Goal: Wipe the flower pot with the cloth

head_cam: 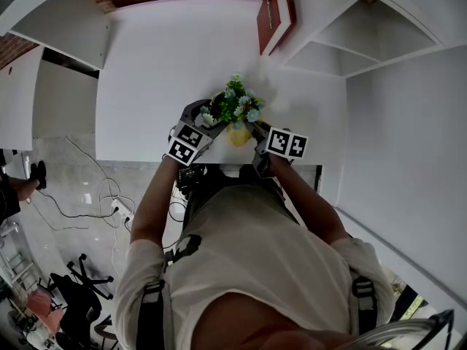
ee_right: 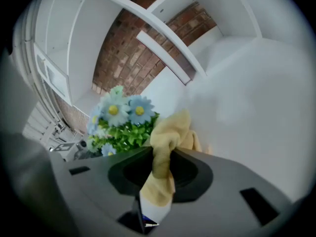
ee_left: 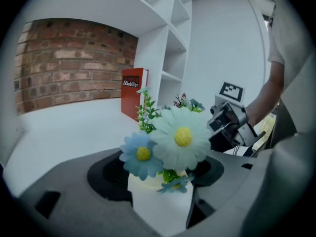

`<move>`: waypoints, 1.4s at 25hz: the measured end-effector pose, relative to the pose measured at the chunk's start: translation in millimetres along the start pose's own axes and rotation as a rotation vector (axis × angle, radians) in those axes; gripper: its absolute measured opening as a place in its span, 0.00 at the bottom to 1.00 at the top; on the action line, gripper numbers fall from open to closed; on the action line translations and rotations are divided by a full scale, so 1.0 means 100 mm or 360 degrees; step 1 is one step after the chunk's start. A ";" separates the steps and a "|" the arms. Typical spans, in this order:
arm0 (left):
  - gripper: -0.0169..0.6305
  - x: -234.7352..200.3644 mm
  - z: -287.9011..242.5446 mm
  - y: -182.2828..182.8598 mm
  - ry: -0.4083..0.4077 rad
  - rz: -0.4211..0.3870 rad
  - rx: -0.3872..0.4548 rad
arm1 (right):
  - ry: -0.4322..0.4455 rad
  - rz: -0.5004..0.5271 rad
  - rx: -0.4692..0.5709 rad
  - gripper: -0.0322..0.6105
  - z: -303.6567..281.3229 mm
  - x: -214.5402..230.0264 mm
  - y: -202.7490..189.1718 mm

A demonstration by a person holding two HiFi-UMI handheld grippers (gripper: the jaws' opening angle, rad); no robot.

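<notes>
A small white flower pot (ee_left: 158,206) with blue and white daisies (ee_left: 181,137) stands between the wide jaws of my left gripper (ee_left: 160,171); a thin dark gap shows at its right side. In the head view the flowers (head_cam: 235,102) hide the pot, with my left gripper (head_cam: 208,120) at their left. My right gripper (head_cam: 253,131) is at their right, shut on a bunched yellow cloth (ee_right: 165,149). The cloth (head_cam: 239,135) hangs against the pot's near right side. The flowers (ee_right: 123,113) sit just beyond the cloth in the right gripper view.
The pot is on a white table (head_cam: 160,64) near its front edge. A red book (head_cam: 276,13) leans at the back right against white shelves (head_cam: 350,42). A brick wall (ee_left: 69,63) runs behind. Cables and an office chair (head_cam: 80,290) lie on the floor below left.
</notes>
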State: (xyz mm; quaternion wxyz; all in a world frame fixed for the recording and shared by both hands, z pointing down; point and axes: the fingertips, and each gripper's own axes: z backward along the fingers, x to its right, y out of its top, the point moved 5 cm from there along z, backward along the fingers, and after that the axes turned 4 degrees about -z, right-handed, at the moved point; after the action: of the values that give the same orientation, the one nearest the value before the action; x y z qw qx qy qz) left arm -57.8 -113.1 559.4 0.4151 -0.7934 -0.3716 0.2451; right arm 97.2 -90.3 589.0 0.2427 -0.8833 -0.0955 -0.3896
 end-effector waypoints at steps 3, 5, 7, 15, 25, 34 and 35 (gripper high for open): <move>0.50 0.02 -0.09 -0.02 -0.0017 -0.0066 -0.0054 | 0.0075 0.0031 0.0057 0.21 0.08 -0.17 0.11; 0.50 0.03 -0.10 -0.03 -0.0002 -0.0044 -0.0038 | 0.0105 0.0056 0.0077 0.21 0.09 -0.23 0.16; 0.50 0.05 -0.10 -0.03 0.0019 -0.0019 -0.0008 | 0.0109 0.0053 0.0085 0.21 0.07 -0.22 0.15; 0.49 0.12 -0.09 -0.04 0.0081 -0.0072 -0.0010 | -0.0018 -0.0030 -0.0033 0.22 -0.15 0.02 -0.19; 0.49 0.14 -0.03 0.00 -0.0022 -0.0078 -0.0054 | -0.0028 0.0005 -0.0165 0.22 -0.24 0.16 -0.29; 0.49 0.15 -0.19 -0.05 -0.0294 -0.0625 -0.0363 | 0.0149 -0.0034 -0.0131 0.22 -0.03 0.01 -0.12; 0.49 0.16 -0.22 -0.08 -0.0296 -0.0643 -0.0378 | 0.0177 -0.0026 -0.0115 0.22 -0.02 -0.04 -0.07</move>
State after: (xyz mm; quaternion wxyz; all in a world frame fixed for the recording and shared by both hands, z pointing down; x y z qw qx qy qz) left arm -35.8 -107.5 576.1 0.3234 -0.7203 -0.5855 0.1838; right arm 90.7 -85.2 589.3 0.2125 -0.8676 -0.0750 -0.4433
